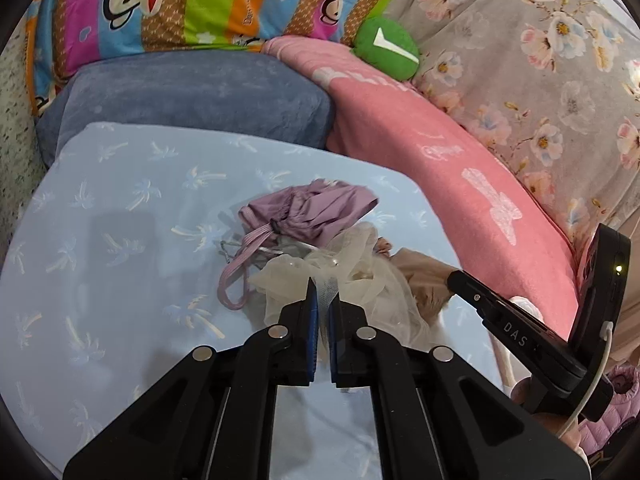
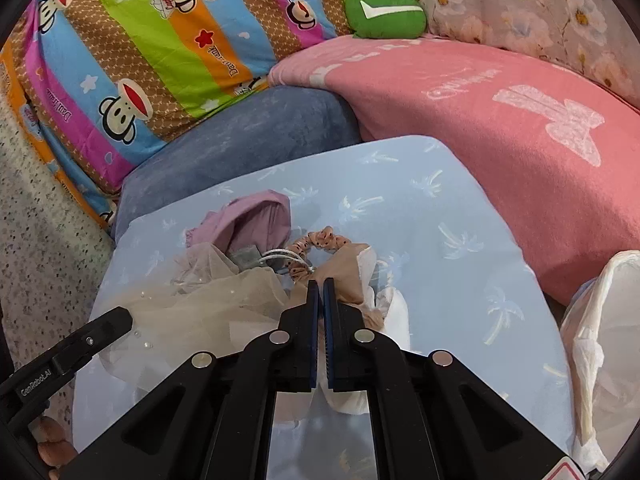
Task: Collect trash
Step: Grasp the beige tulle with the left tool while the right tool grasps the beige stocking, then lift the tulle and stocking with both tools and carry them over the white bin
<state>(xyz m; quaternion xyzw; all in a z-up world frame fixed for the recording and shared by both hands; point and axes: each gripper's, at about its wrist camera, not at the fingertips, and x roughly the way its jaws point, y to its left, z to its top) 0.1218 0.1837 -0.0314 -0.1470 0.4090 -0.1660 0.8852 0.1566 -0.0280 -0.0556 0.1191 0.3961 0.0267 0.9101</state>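
"DAS", "GenRobot.AI" on gripper arms (image 1: 516,330)

The small heap is sitting mid-way on the light blue palm-print cushion (image 2: 440,216): the lilac drawstring pouch (image 1: 316,212) lying at the far side, the cream tulle netting (image 1: 360,276) spreading in front of it and to the left in the right wrist view. The peach spotted scrunchie (image 2: 320,242) is resting just right of the pouch (touching the heap). The grey-blue velvet pillow (image 1: 192,96) is lying behind the cushion, the pink towel-covered bolster (image 2: 500,128) running along its right. The green round plush (image 2: 386,12) is sitting behind the bolster.

Close, downward wrist views; shared sheet (image 1: 120,208)
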